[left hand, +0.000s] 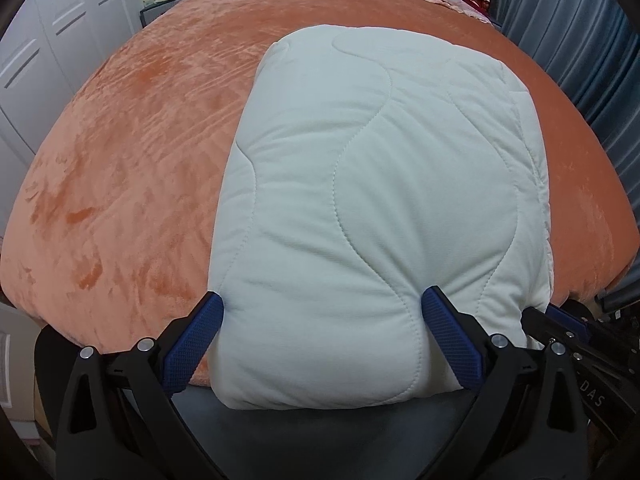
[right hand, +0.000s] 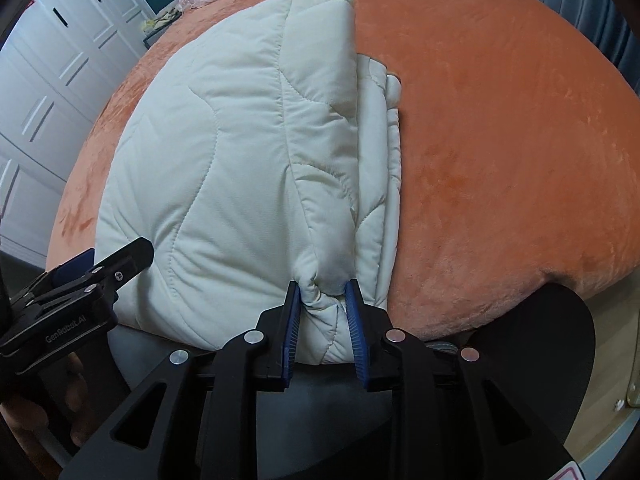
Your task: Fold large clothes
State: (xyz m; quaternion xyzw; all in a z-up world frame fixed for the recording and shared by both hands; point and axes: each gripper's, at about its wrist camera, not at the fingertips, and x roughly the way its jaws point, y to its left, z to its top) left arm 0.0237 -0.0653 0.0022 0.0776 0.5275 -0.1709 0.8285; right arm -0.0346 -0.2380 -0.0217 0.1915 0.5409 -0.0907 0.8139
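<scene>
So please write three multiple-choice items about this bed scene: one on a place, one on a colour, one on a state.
1. Where does the folded white quilt lie?
A. on the floor
B. on the orange bedspread, at its near edge
C. inside the wardrobe

2. What colour are the gripper pads?
A. blue
B. red
C. yellow

3. How does the right gripper stand?
A. wide open above the quilt
B. shut on nothing
C. pinching a bunched corner of the quilt

Answers:
1 B, the orange cover shows around the quilt on three sides.
2 A, both wrist views show blue textured pads.
3 C, puckered fabric is squeezed between its pads.
</scene>
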